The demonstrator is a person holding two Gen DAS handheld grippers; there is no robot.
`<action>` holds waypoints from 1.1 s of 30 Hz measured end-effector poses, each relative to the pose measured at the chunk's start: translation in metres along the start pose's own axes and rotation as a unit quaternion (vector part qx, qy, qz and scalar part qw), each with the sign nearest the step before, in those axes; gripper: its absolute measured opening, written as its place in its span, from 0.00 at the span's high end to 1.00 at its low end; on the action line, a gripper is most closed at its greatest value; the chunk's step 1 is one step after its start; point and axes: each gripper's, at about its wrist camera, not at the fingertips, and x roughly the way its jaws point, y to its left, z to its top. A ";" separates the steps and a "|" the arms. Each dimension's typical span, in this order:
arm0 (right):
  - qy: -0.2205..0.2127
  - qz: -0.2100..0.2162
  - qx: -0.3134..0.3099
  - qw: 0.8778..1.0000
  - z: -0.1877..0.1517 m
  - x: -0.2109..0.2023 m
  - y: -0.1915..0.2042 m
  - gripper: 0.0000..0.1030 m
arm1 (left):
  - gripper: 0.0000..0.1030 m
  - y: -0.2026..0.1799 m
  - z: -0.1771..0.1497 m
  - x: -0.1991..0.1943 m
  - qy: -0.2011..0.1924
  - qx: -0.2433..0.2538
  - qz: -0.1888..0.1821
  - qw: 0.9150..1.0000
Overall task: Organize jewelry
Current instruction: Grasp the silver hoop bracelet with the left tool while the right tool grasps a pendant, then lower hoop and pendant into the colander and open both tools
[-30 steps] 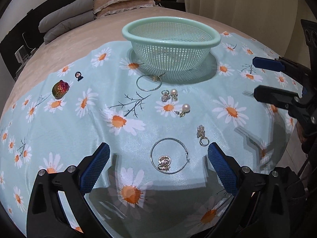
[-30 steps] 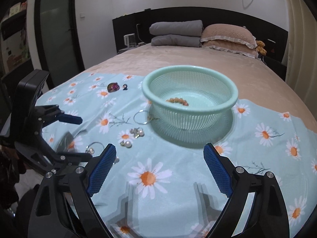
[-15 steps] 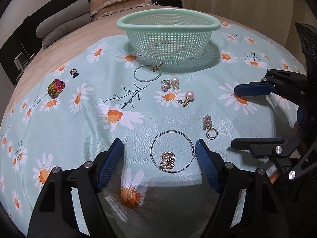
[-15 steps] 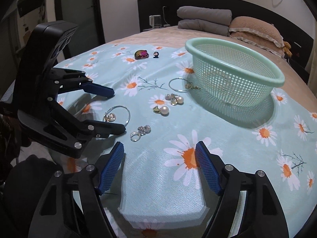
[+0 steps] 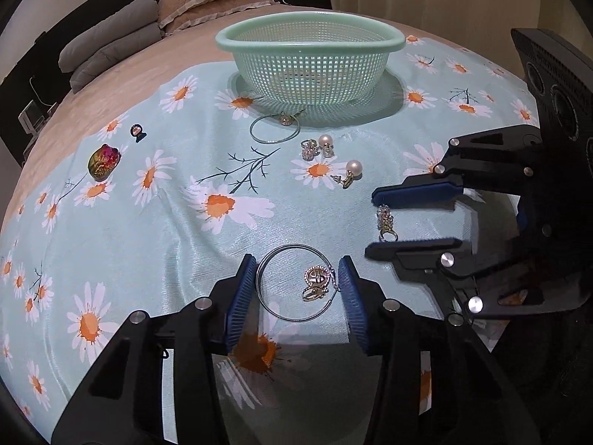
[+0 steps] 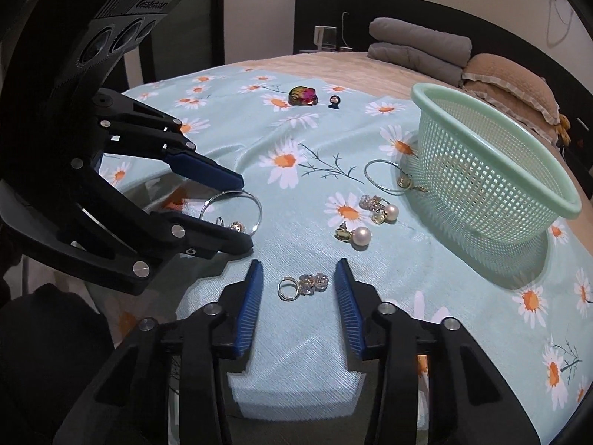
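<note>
scanning from the left of the left wrist view, a multicoloured brooch (image 5: 104, 160) and a small dark charm (image 5: 137, 132) are seen lying well apart from everything else on the daisy-print cloth (image 5: 155, 230) spread over the bed. further right, a thin hoop earring (image 5: 275, 129) is found just beside the foot of the green basket (image 5: 309, 39), with a crystal-and-pearl stud pair (image 5: 318, 146) and a single pearl drop (image 5: 349, 172) below it. little is judged to be done: through the mesh only a faint brownish shape is made out inside the basket, and what it is cannot be told, while seven pieces are left on the cloth.

nearer the lens, the large hoop with charms (image 5: 298, 283) is framed by the left gripper (image 5: 298, 289); its fingers are closing around the hoop, one fingertip on each side, with the wire just beside the pads and no firm pressing shown yet. the hoop is flat on the cloth, not lifted.

to the right, the crystal cluster ring (image 6: 304, 284) is bracketed by the right gripper (image 6: 298, 289), whose fingers are likewise closing, with clear gaps left on both sides of the ring. both picks and both carries to the basket are judged to be outstanding.
</note>
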 end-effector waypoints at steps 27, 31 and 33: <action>-0.012 0.000 0.023 1.000 0.001 -0.024 -0.014 0.54 | 0.54 0.002 0.021 -0.044 -0.026 -0.005 0.011 1.000; 0.013 -0.006 0.018 1.000 -0.005 -0.009 -0.010 0.88 | 0.54 0.007 0.025 -0.049 -0.030 -0.011 0.020 0.999; 0.008 0.001 0.026 1.000 -0.006 -0.011 -0.012 0.88 | 0.54 0.010 0.027 -0.051 -0.032 -0.014 0.021 0.999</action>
